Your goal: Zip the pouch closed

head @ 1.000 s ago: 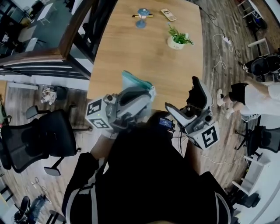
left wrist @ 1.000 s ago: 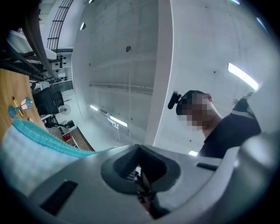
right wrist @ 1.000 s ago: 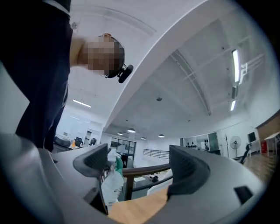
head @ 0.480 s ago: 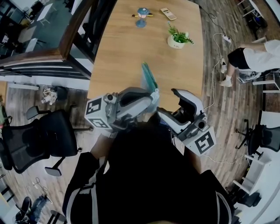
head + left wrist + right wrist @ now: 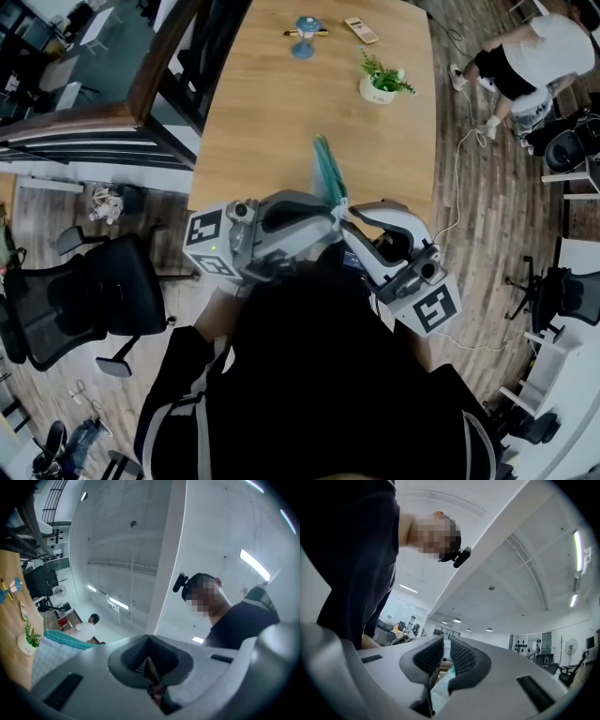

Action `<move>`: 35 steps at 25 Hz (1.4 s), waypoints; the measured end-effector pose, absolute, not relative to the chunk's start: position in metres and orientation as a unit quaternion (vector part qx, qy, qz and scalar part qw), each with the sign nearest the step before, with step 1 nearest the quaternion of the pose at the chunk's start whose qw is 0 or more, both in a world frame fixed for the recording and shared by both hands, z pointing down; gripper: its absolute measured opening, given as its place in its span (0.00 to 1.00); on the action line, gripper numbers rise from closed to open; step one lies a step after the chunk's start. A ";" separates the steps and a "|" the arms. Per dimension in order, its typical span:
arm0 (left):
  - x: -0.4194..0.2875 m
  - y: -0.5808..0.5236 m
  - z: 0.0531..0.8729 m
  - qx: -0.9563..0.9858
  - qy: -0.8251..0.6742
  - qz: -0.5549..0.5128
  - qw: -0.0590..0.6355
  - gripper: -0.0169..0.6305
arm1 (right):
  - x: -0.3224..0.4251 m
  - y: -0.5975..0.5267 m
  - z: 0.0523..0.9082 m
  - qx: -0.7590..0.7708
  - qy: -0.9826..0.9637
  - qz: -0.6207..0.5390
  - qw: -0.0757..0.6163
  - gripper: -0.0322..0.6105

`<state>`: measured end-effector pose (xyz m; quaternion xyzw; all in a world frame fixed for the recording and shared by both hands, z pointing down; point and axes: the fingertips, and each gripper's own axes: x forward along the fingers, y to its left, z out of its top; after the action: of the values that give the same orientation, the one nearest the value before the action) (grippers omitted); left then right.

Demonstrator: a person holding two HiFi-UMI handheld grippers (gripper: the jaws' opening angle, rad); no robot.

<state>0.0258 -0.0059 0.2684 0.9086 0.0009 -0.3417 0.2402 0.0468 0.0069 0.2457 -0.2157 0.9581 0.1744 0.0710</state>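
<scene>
A: The right gripper [image 5: 444,654]: how did its jaws stand?

B: Narrow. They had just been closing, down to a slit, and the pale teal fabric of the pouch [image 5: 325,169] sat low between the pads. I judged them to be nipping its edge, though a sliver of daylight showed at the tips.

A: And where was the pouch itself?

B: Up in the air, edge-on, rising between the two grippers close in front of the person's chest, above the near edge of the wooden table [image 5: 281,103]. It rested on nothing.

A: The left gripper [image 5: 151,670]?

B: Jaws fully together, with a thin dark bit pinched between the pads and the pouch's mesh side spreading off to its left. It looked to be holding one end of the pouch.

A: What could go wrong from there?

B: The right grip was the weak spot, I thought. No view showed me the zip pull, so the pads may have caught only fabric. A pull along the zip would then crumple the cloth and leave the mouth open. With both grips so close together, the pouch could also fold. If the left one slipped, the pouch would drop to the table, well short of the potted plant [image 5: 380,84] at the far end
</scene>
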 end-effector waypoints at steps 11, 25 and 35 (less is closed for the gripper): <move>0.035 -0.005 0.276 0.913 -0.001 -0.321 0.251 0.03 | 0.066 -0.004 0.250 -0.238 0.960 0.121 0.086 0.07; 0.067 0.025 0.270 0.955 0.037 -0.233 0.181 0.03 | 0.112 -0.035 0.264 -0.294 0.951 0.026 0.095 0.07; 0.056 0.023 0.259 0.953 0.050 -0.244 0.171 0.03 | 0.093 -0.005 0.257 -0.102 0.966 -0.127 0.198 0.27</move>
<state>0.0556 0.0232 0.2592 0.9532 0.0505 -0.2443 0.1709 0.0930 -0.0049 0.2569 -0.1018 0.9665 -0.1274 0.1983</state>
